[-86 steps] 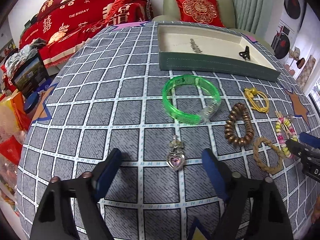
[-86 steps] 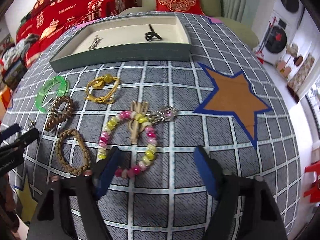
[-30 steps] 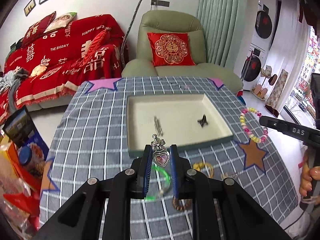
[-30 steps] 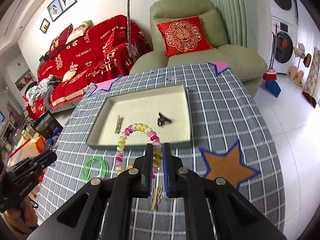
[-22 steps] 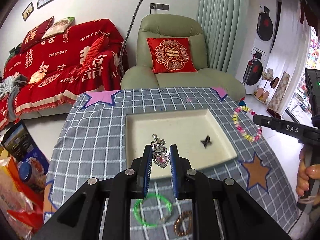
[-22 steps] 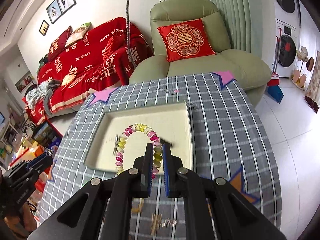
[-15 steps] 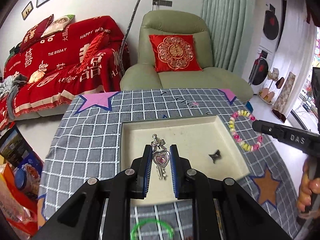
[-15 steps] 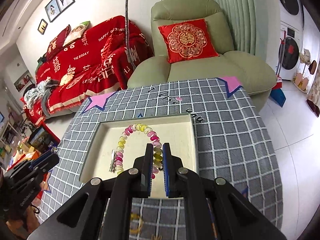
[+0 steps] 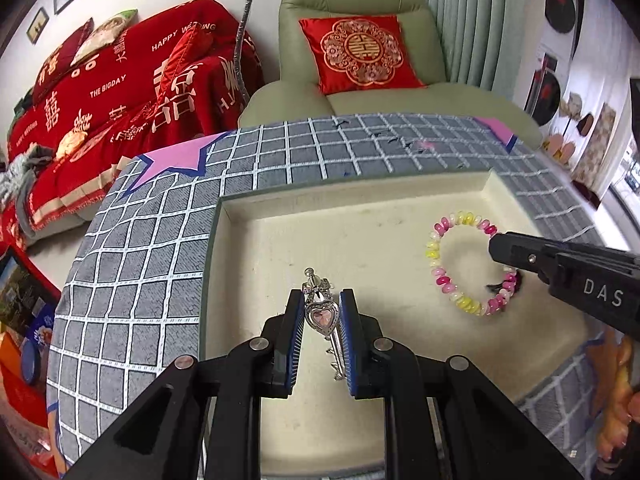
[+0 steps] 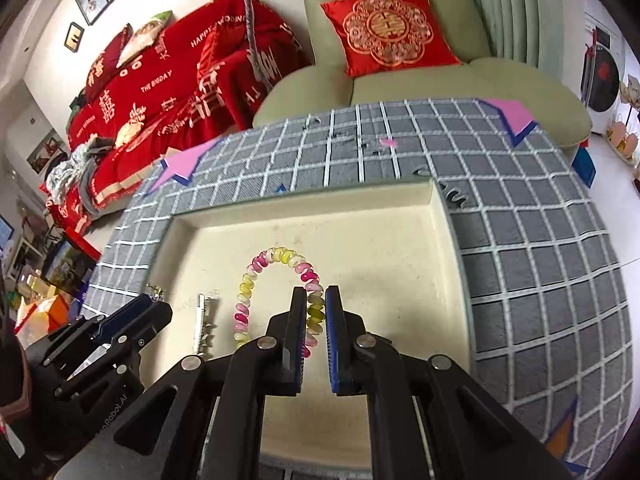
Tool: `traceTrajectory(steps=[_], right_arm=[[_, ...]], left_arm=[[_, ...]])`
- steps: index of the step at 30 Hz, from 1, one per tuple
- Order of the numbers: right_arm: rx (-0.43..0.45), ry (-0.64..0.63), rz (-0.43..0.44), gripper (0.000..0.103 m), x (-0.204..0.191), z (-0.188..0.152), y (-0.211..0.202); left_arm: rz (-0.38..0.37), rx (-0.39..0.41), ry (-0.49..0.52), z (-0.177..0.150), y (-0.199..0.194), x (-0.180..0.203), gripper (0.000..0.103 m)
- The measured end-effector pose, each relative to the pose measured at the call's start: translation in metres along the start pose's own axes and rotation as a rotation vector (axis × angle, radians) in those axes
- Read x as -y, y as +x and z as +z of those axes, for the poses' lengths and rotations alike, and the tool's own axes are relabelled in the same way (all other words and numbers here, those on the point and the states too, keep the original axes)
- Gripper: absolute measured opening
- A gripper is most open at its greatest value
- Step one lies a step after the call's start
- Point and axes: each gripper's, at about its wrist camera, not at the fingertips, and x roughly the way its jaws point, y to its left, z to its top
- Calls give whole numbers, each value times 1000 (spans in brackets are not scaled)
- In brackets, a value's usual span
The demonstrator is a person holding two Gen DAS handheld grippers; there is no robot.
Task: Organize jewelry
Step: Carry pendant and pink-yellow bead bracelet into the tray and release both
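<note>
We hold both pieces over the cream-lined tray [image 9: 224,208]: left tool [image 9: 321,312] clamped on the light, rigid silver heart-shaped pendant [image 9: 321,317], right tool [image 10: 316,312] pinching the limp pink-and-yellow beaded bracelet [image 10: 280,258] by its smooth, probably slippery beads.

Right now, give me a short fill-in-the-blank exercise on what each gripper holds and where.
1. The left gripper is shut on a silver pendant set with a pink ____-shaped stone.
2. The right gripper is shut on the ____ bracelet.
3. Both grippers are over the cream ____.

Missing words: heart; beaded; tray
</note>
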Motion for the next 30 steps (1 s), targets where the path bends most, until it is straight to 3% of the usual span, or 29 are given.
traceTrajectory(steps=[8,16,18,20,25,26,27,28,29,30], right_arm=[[-35,-47,-30,10,0,-10,27],[-25,-70,-40,11,-4,-10,28],[-26,-59,-32,21,-3,-9,27],[-17,-46,-22,58,-2,-8,23],[56,12,34,59,4,-4,-4],[71,28,43,59,6,-3,-12],[79,37,51,59,7,-3,-18],[87,44,59,60,8,-3,-24],[94,50,62,60,9,-3,-30],[100,54,63,60,9,-4,-35]], left_arm=[[53,-29,64,-12,22,12,29],[67,-35,71,-12,22,14,29],[72,-40,73,-12,21,15,29],[71,-37,74,-11,18,14,29],[60,-6,59,-5,7,12,30],[60,-4,59,-5,6,13,37],[61,-1,59,-3,6,13,73],[66,14,50,-3,4,13,92],[77,37,42,-3,1,13,103],[83,72,39,-2,-4,14,103]])
